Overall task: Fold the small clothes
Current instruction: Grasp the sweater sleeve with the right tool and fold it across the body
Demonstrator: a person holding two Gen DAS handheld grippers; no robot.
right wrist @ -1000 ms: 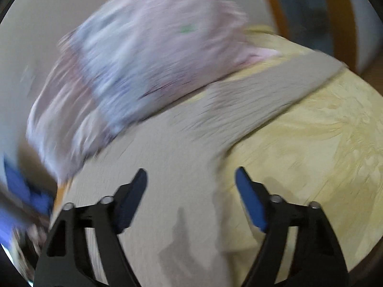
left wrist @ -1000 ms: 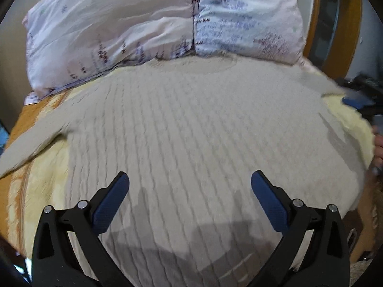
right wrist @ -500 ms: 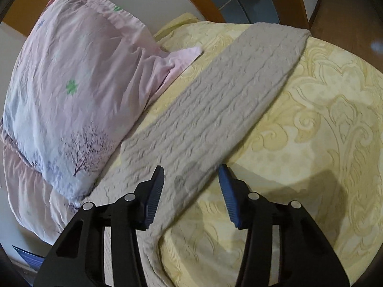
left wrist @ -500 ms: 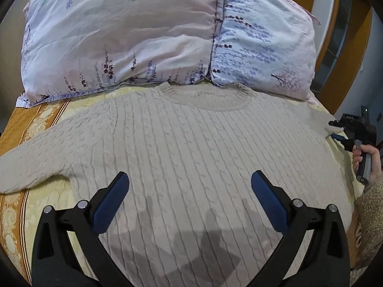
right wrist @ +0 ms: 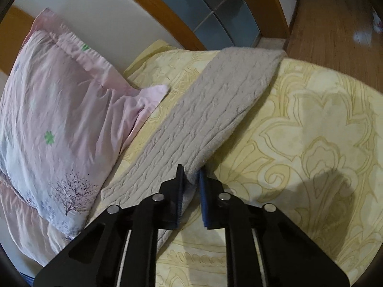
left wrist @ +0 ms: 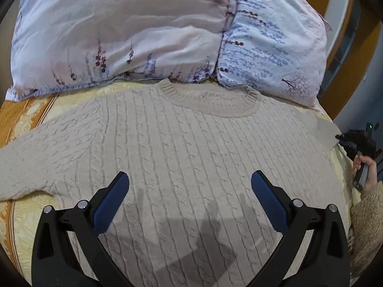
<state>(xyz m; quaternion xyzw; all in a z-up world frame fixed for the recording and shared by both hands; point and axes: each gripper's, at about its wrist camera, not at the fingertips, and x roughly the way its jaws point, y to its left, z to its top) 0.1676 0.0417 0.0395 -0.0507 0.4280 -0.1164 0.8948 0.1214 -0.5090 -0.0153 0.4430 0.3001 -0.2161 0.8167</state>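
Note:
A beige cable-knit sweater (left wrist: 191, 148) lies flat on the bed, front up, collar toward the pillows. Its left sleeve (left wrist: 36, 153) stretches out to the left. My left gripper (left wrist: 189, 186) hovers open over the sweater's lower chest with nothing between its fingers. In the right wrist view the other sleeve (right wrist: 210, 114) runs diagonally across the yellow bedspread (right wrist: 299, 143) to the bed's edge. My right gripper (right wrist: 191, 177) is closing, its blue pads pinching the near edge of that sleeve. The left wrist view shows the right gripper (left wrist: 344, 140) at the far right, held by a person's hand (left wrist: 367, 169).
Two floral pillows (left wrist: 143, 28) lie against the headboard just past the collar, one of them (right wrist: 59, 110) beside the right sleeve. A wooden headboard frame (right wrist: 148, 2) and wooden floor (right wrist: 330, 24) lie beyond the bed's corner. A fuzzy sleeve (left wrist: 366, 215) is at the right.
The right gripper's jaws narrowed from wide apart to a pinch on the sleeve edge as it came down over the sleeve. The left gripper drifted across the sweater and stayed open.

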